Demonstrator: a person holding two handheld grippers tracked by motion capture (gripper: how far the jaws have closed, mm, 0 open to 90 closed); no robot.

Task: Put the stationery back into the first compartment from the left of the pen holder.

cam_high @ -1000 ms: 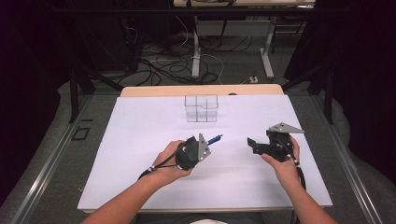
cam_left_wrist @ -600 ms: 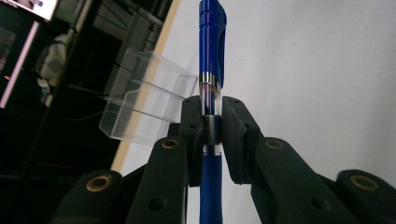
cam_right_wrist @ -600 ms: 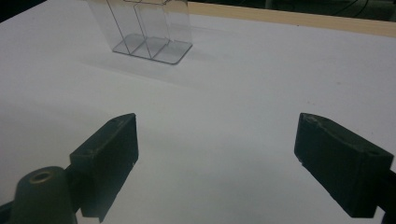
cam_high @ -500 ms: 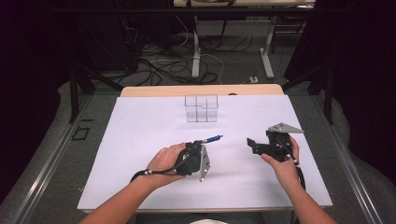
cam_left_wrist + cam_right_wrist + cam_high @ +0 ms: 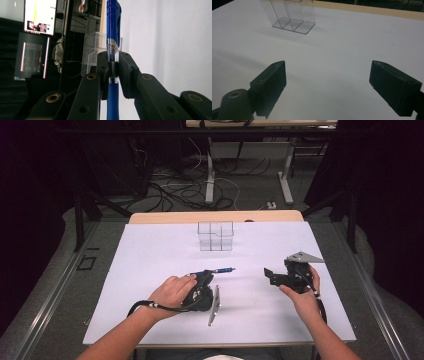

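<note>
Blue plastic marked the pen (image 5: 216,270) in the high view, clamped in the left claw (image 5: 209,276) at lower centre of the white desk (image 5: 150,255); since a second earlier it had been tipped flat and lowered, well short of the clear holder (image 5: 215,236) at upper centre. In the left gripper view, the pen (image 5: 113,37) was seen pinched at its barrel. In the right gripper view, the right claw (image 5: 334,87) was held wide apart, empty. Insertion was judged not yet begun.

The organizer (image 5: 215,236) stands at the back of the surface (image 5: 150,255). The pen (image 5: 214,271) lies before it, between the left tongs (image 5: 207,279) and right tongs (image 5: 270,275).
</note>
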